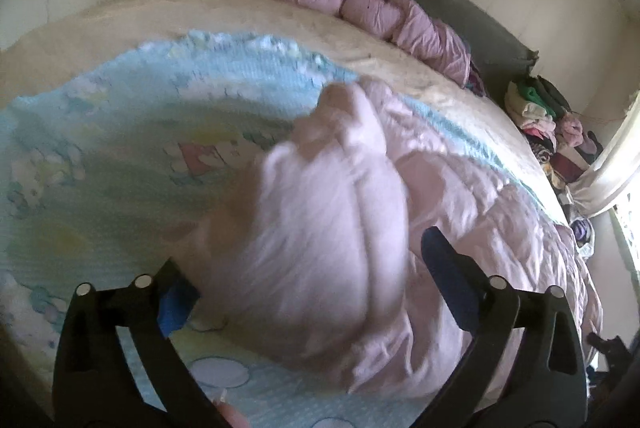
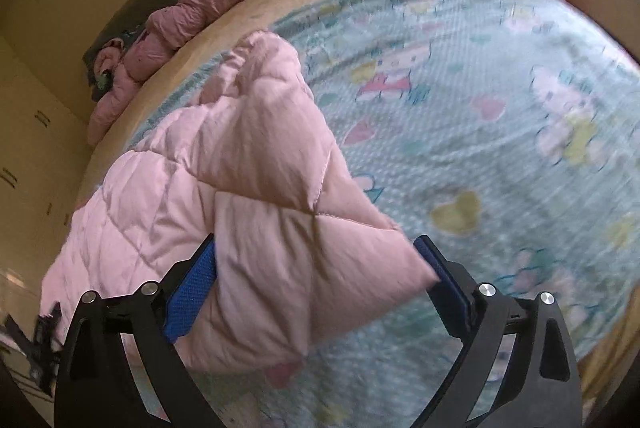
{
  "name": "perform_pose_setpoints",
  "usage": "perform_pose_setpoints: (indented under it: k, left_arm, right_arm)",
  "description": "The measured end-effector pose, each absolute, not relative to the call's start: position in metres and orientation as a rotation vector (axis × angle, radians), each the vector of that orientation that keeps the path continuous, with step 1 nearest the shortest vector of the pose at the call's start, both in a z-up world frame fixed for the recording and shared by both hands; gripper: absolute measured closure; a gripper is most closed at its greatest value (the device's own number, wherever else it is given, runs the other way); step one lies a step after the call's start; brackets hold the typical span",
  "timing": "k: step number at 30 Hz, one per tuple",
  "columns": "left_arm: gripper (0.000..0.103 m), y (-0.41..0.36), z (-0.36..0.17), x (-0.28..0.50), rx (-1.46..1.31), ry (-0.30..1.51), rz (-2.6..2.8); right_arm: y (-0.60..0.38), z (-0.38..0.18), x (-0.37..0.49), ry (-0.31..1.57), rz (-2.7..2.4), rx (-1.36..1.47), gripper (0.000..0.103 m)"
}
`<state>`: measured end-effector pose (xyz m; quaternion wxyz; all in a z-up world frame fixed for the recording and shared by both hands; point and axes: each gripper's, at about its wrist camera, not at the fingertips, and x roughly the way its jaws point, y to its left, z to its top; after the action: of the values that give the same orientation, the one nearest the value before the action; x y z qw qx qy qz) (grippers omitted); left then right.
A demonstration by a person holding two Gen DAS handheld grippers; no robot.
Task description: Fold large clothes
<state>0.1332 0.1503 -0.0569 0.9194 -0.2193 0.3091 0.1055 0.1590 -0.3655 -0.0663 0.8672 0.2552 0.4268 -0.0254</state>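
pink quilted jacket [image 2: 224, 168] lies on a pale blue cartoon-print bedsheet [image 2: 460, 116], toward one side of the bed. right wrist view: a folded corner of the jacket, diamond stitching clear, sits between the fingers of the right gripper [image 2: 316, 276]. jaws spread wide; blue pads stand at either edge of the fabric corner, no visible squeeze. whether the pads graze the cloth cannot be told.

left wrist view: same jacket [image 1: 340, 212] is a blurred, bunched mound, detail smeared by motion. left gripper [image 1: 304, 292] also stands wide open, mound between its fingers, nothing pinched. left pad partly hidden behind the fabric edge; right pad dark, in shadow. a fingertip [image 1: 234, 416] shows at the bottom edge, cut off by the frame.

beyond the sheet: bare cream mattress [image 1: 248, 16]. a second pink padded garment [image 1: 360, 8] lies crumpled along the far edge against a dark headboard [image 1: 480, 24]. a heap of mixed clothes [image 1: 540, 116] sits past the bed corner, items not separable. pale curtain [image 1: 612, 164] at the right, cut off. cream cupboard doors [image 2: 24, 156] at the left edge of the right view; dark object in the lower left corner there, unidentifiable.
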Motion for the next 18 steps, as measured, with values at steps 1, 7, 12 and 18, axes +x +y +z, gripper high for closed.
perform_pose_setpoints:
  k: [1,7,12,18]
  left_arm:
    - [0.010,0.150,-0.052,0.129,-0.439,0.622,0.224]
    - [0.009,0.140,-0.016,0.088,-0.313,0.546,0.236]
    - [0.009,0.122,0.008,0.050,-0.255,0.509,0.197]
    - [0.009,0.094,0.019,0.016,-0.208,0.495,0.133]
  right_arm:
    - [-0.364,-0.058,0.153,0.872,-0.059,0.494,0.009]
    - [-0.357,-0.018,0.117,0.735,-0.041,0.358,0.008]
    - [-0.342,0.019,0.076,0.608,0.014,0.236,0.004]
    - [-0.316,0.041,0.040,0.570,0.119,0.181,0.004]
